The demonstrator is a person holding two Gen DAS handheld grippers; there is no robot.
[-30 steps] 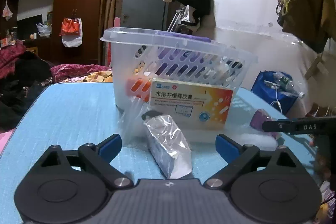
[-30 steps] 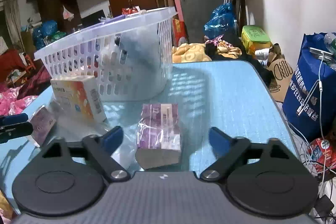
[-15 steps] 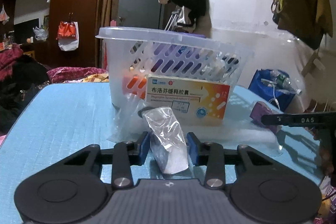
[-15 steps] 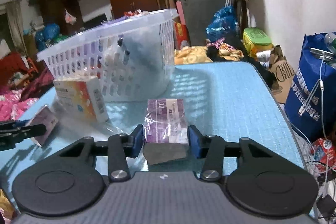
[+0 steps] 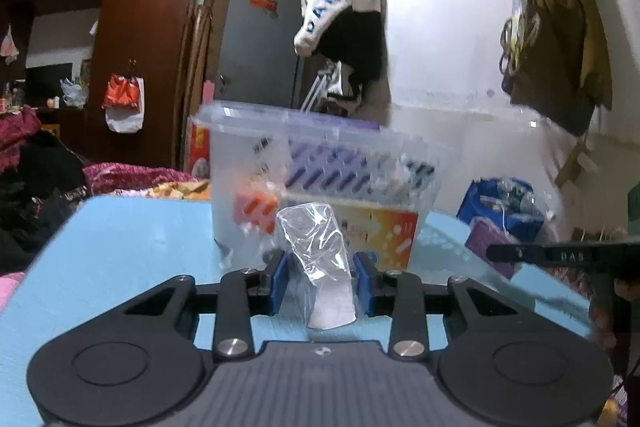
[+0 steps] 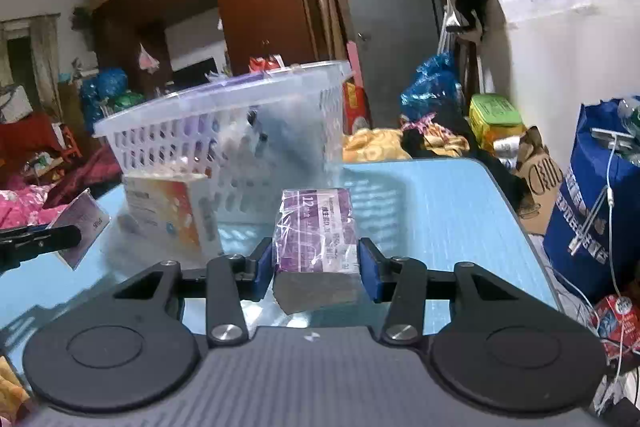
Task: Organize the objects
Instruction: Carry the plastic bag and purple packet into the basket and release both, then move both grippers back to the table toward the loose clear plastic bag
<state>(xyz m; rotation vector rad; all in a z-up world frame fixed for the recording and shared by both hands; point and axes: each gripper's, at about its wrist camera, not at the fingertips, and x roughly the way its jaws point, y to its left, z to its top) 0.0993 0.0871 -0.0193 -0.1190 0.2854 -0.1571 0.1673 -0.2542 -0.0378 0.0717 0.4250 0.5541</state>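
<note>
My left gripper (image 5: 320, 283) is shut on a box wrapped in a clear plastic bag (image 5: 320, 259) and holds it above the blue table (image 5: 120, 239). My right gripper (image 6: 316, 269) is shut on a purple box in plastic wrap (image 6: 316, 227), also lifted off the table. A clear slotted plastic basket (image 5: 320, 155) with several items inside stands ahead; it also shows in the right wrist view (image 6: 224, 135). An orange and white medicine box (image 5: 384, 231) leans against the basket; it also shows in the right wrist view (image 6: 168, 211). The left gripper's held box shows at the left of the right wrist view (image 6: 80, 227).
A blue bag (image 6: 592, 203) stands off the table's right edge. Bedding and clothes (image 5: 40, 179) lie left of the table. A wardrobe (image 5: 144, 59) and a grey door (image 5: 256, 47) stand behind. A jacket (image 5: 344, 27) hangs on the wall.
Both grippers closed from open onto their boxes, then lifted them off the table. Both views have risen and tilted up.
</note>
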